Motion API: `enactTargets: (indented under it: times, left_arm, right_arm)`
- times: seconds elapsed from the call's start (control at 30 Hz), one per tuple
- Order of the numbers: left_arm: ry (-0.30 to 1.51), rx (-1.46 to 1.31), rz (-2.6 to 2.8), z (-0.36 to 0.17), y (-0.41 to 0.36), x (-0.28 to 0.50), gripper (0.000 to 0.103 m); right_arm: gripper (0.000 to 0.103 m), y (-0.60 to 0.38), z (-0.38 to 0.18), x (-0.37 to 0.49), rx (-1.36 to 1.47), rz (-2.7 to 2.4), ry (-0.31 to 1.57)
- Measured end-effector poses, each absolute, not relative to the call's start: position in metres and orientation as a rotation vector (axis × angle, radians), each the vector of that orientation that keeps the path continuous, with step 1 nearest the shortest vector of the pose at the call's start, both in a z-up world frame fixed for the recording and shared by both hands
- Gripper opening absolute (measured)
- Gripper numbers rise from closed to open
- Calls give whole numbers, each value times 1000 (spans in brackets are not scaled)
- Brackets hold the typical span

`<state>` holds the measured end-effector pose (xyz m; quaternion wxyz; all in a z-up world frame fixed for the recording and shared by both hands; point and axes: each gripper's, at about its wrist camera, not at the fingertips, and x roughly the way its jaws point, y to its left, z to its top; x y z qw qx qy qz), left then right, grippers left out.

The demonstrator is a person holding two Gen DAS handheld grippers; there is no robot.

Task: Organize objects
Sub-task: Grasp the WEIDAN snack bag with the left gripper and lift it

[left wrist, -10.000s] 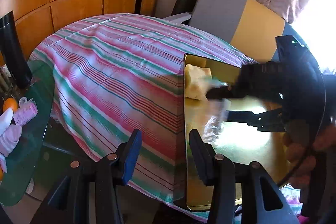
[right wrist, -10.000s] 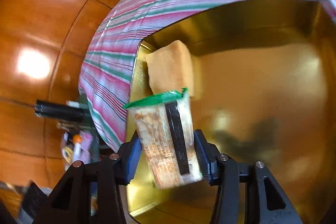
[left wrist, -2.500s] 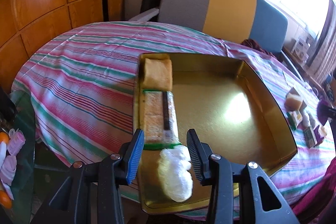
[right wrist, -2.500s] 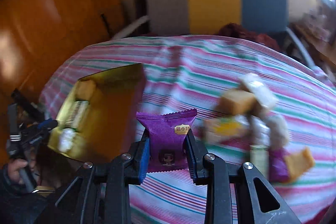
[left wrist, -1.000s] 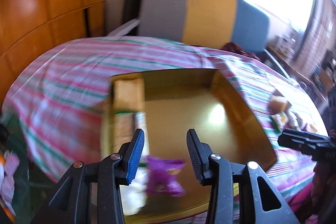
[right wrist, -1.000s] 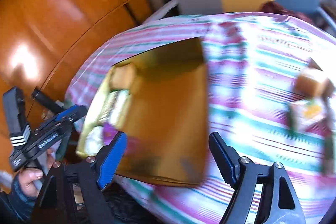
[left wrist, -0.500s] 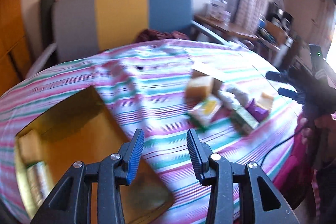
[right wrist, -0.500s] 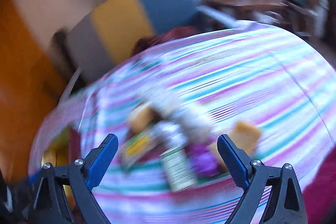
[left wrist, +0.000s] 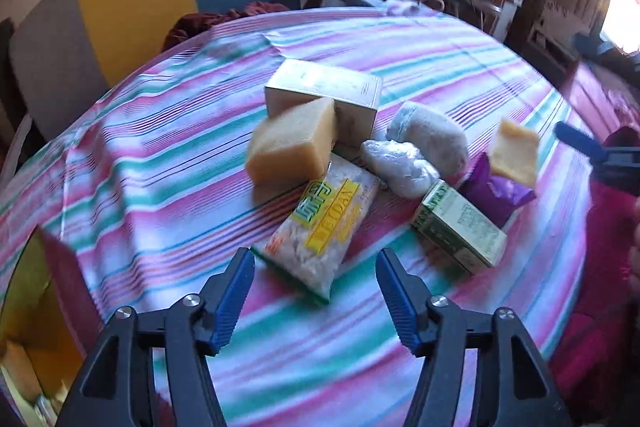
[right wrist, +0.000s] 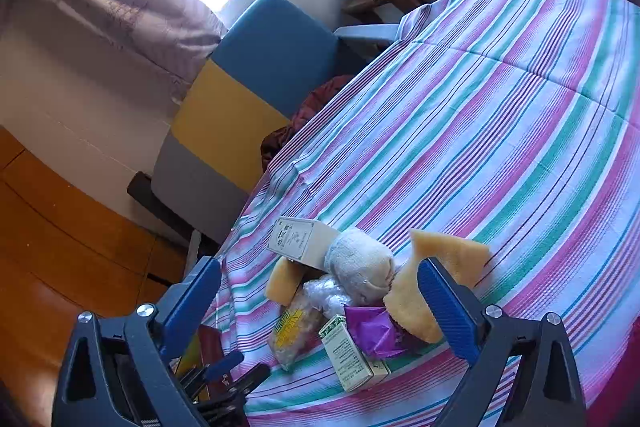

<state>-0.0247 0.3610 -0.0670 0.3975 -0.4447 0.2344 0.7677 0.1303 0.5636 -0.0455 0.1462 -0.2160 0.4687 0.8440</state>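
Both grippers have swung from the gold tray to the snack pile on the striped bench. Left gripper [left wrist: 314,285] is empty, jaws opening, with the yellow-labelled packet [left wrist: 326,225] just ahead between them, likely next. Right gripper [right wrist: 320,311], jaws opening wide and empty, frames the purple packet [right wrist: 374,331] and sponge wedge [right wrist: 432,267].

Home: striped tablecloth [left wrist: 440,39], curtain [right wrist: 120,7], armchair [right wrist: 260,75]

left gripper [left wrist: 315,281]: black arms | blue ribbed pads | silver screws | right gripper [right wrist: 320,303]: same
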Motion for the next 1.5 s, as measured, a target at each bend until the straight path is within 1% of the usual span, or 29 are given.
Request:
enactTargets:
  times: [0.1,0.33,0.37,0.43,0.47,0.57,0.77,0.97,1.23,1.33,1.5]
  left_arm:
    - [622,-1140,1921,-75,374,-30,68]
    - [648,-1203,1905,-97,396,-42,67]
    - [651,-1211,1910,-99,397,-43,59]
    - [618,-1230,1931,-103,394,-45,49]
    - [597,-1234,1946,-102,390,-44,42]
    - [553,-1255,1958,-99,381,-40,41]
    - [526,-1233,1985,-98,350,-11,41]
    - [530,-1193,1973,-97,330,17,41]
    - [513,-1161,1973,-97,314,30,41]
    - [502,-1146,1977,-98,311,32,41]
    - [471,-1139,1976,-99,307,29,41]
  right_arm:
    - [101,563,-47,129,-629,2444,1354]
    - [102,565,-53,133,-643,2439,1392]
    - [102,565,-53,133,-647,2440,1392]
    - [102,564,-53,133,-654,2440,1390]
    - [102,565,-54,133,-657,2441,1390]
    - [102,564,-54,132,-670,2437,1381]
    - [102,560,-52,127,-725,2454,1343]
    - [102,561,-54,127,-746,2444,1350]
    - [96,543,-52,106,-932,2512,1212]
    - [93,547,-54,112,-898,2463,1223]
    - [93,567,-63,133,-786,2234,1284]
